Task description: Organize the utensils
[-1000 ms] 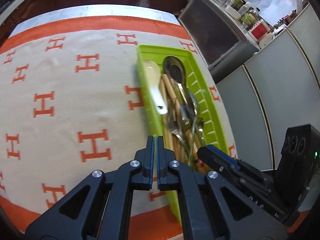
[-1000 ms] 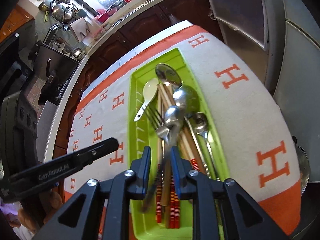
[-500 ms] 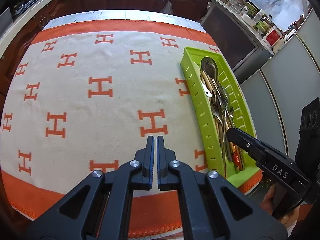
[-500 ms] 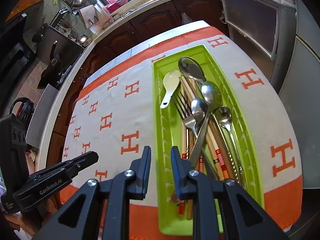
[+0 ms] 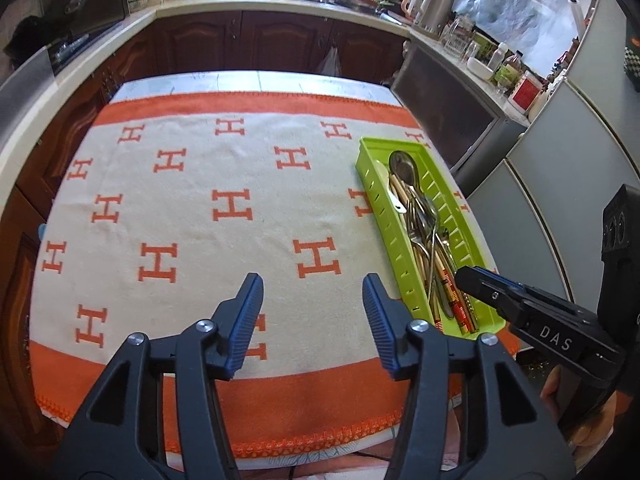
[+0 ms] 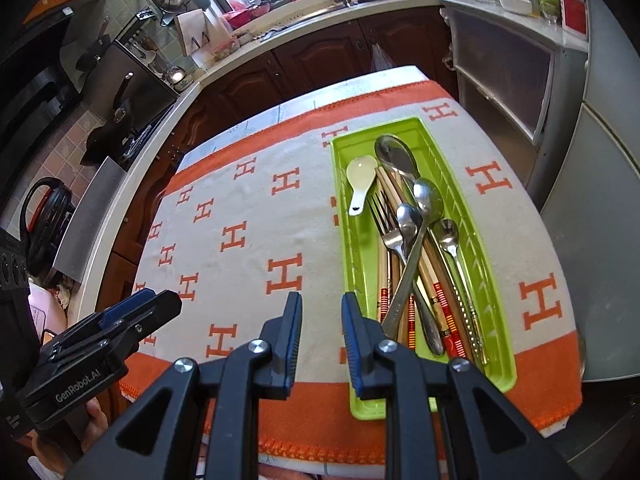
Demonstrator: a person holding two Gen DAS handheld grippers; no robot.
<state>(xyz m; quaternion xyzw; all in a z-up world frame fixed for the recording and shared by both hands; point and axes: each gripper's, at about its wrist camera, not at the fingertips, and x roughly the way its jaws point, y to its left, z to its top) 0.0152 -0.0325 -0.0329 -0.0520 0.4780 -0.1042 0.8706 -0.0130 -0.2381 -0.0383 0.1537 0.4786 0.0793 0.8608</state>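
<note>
Cutlery lies heaped in the green tray at the right edge of the cloth: spoons, a fork and chopsticks crossing. The right gripper hangs part open by the tray's near end; the left gripper, spread wide, holds nothing. Best to pick the topmost spoon by its handle so the rest stay put.

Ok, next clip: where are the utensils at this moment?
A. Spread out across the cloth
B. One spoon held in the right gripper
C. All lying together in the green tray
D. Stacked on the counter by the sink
C: the spoons, fork and chopsticks all lie in the green tray, while the right gripper and left gripper are open and empty.
</note>
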